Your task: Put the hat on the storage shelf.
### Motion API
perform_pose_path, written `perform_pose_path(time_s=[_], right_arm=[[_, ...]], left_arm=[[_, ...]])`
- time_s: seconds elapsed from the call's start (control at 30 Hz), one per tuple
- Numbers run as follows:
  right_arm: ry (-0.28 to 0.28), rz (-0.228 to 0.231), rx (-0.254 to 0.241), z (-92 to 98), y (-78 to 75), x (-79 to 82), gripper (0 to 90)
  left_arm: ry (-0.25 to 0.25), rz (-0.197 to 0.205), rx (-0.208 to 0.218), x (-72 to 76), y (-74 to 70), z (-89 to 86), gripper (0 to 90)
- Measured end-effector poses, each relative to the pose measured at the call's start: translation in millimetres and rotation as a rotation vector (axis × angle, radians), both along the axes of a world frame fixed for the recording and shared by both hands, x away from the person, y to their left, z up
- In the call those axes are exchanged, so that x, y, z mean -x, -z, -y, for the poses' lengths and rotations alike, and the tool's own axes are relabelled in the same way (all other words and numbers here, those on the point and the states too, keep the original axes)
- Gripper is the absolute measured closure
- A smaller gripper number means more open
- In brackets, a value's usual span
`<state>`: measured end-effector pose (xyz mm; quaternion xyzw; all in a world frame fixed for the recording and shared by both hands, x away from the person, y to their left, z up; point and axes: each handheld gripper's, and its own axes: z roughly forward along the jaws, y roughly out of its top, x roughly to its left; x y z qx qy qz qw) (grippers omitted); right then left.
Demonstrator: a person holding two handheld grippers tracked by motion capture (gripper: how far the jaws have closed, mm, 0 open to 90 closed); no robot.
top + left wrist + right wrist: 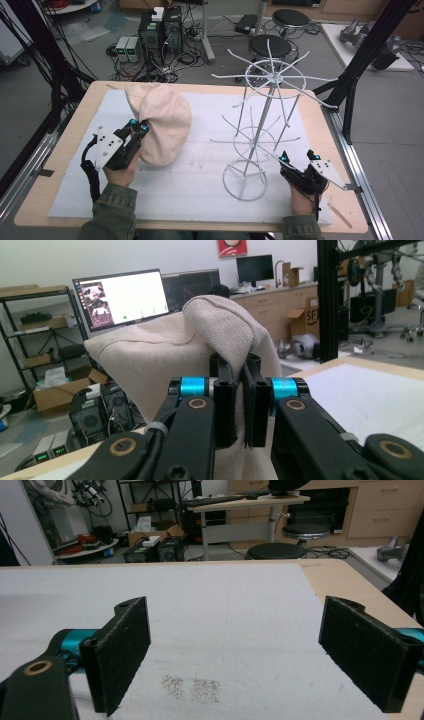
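A beige cloth cap (165, 125) is lifted a little above the left part of the white mat (190, 197). My left gripper (139, 127) is shut on a fold of its edge. In the left gripper view the two black pads (226, 390) pinch the cap (145, 360), which drapes over and behind them. A white wire hat stand (273, 77) rises upright right of centre, and its arms carry nothing. My right gripper (299, 156) rests low beside the stand's base with its jaws wide open. The right gripper view has bare mat (225, 610) between the fingers (125, 650) of that gripper (235, 635).
The mat covers a wooden table (45, 200) with black frame posts (365, 50) at its right. Stools (270, 46), computer boxes (160, 30) and cables lie on the floor beyond the far edge. Two faint stains (192, 687) mark the mat near my right gripper.
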<state>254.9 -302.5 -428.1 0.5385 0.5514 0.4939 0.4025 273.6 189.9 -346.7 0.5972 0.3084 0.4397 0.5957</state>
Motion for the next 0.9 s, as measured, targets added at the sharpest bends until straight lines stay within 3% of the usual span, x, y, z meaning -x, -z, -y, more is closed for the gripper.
perform_pose_path(time_s=[0.47, 0.9], right_arm=[[0.000, 0.000, 0.000, 0.0, 0.0, 0.1, 12.4], [-0.001, 0.000, 0.001, 0.0, 0.0, 0.2, 12.4]], left_arm=[[0.048, 0.083, 0.078, 12.1, -18.0, -12.2, 85.1], [0.097, 0.151, 0.164, 18.1, -46.1, -22.4, 84.9]])
